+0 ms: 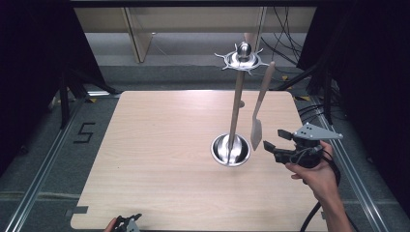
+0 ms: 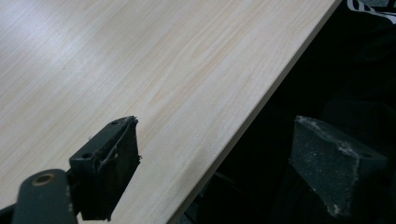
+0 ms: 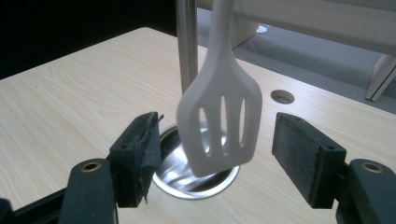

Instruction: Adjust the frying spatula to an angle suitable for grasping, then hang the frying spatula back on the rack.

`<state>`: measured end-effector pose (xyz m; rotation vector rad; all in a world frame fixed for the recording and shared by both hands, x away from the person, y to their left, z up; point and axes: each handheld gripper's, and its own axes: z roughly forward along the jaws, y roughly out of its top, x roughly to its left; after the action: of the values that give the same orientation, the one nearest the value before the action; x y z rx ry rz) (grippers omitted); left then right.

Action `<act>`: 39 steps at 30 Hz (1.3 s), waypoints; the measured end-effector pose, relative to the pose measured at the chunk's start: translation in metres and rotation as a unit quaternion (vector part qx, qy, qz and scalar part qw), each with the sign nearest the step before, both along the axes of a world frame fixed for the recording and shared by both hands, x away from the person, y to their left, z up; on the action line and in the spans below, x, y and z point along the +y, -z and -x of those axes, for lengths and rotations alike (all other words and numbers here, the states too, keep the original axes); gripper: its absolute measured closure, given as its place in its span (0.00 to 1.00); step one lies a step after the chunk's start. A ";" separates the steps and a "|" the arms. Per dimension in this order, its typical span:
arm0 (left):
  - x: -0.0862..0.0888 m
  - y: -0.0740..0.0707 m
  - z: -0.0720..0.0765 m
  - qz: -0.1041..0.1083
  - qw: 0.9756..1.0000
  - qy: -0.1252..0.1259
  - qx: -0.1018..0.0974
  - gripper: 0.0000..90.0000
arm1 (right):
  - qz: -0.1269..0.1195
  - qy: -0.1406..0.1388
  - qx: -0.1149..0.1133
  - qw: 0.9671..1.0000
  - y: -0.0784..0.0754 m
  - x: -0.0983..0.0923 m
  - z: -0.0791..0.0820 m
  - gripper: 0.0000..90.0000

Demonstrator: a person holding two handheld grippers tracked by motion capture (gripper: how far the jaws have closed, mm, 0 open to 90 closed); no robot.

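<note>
Utensil stand (image 1: 236,104) upright right of centre on the wooden table (image 1: 159,159): 1 metal pole rising from a round, shallow steel base dish (image 1: 231,150), topped by a hook ring with a ball knob (image 1: 243,57). Base dish holds nothing but the foot of the pole; its bowl is bright and bare.

1 white slotted spatula (image 1: 257,116) hangs from the hook ring on the right side of the stand, handle uppermost, blade down; the blade hangs just above the right rim of the dish, clear of the table. 3 slots visible in the blade in the right gripper view (image 3: 223,126).

Right gripper (image 1: 276,140): held level just right of the blade, jaws spread wide on either side of it, pads not touching it; nothing gripped.

Left gripper (image 1: 128,223): at the near table edge, jaws apart, nothing between them; 1 jaw over the tabletop, the other beyond the edge
</note>
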<state>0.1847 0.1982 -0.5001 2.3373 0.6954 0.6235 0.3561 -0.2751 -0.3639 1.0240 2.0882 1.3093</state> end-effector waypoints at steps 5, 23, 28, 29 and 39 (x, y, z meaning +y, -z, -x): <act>0.000 0.000 0.001 0.009 1.000 -0.006 0.000 0.17 | 0.000 0.001 0.004 1.000 0.004 -0.001 0.003 0.36; -0.002 -0.001 0.005 0.017 1.000 -0.006 0.000 0.17 | 0.011 -0.001 0.026 1.000 0.026 -0.001 0.010 0.36; -0.002 0.001 0.003 0.017 1.000 -0.006 -0.002 0.17 | 0.020 -0.008 0.024 0.999 0.030 -0.005 0.011 0.35; -0.001 0.001 0.003 0.014 1.000 -0.002 -0.003 0.17 | 0.009 0.001 0.039 0.999 0.031 -0.004 0.012 0.35; 0.001 -0.001 0.005 0.015 1.000 -0.007 -0.013 0.17 | -0.010 -0.004 0.045 0.999 0.043 -0.005 0.013 0.35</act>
<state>0.1798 0.1990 -0.4987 2.2941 0.7042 0.6439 0.3431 -0.2801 -0.4067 1.1020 2.1522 1.3128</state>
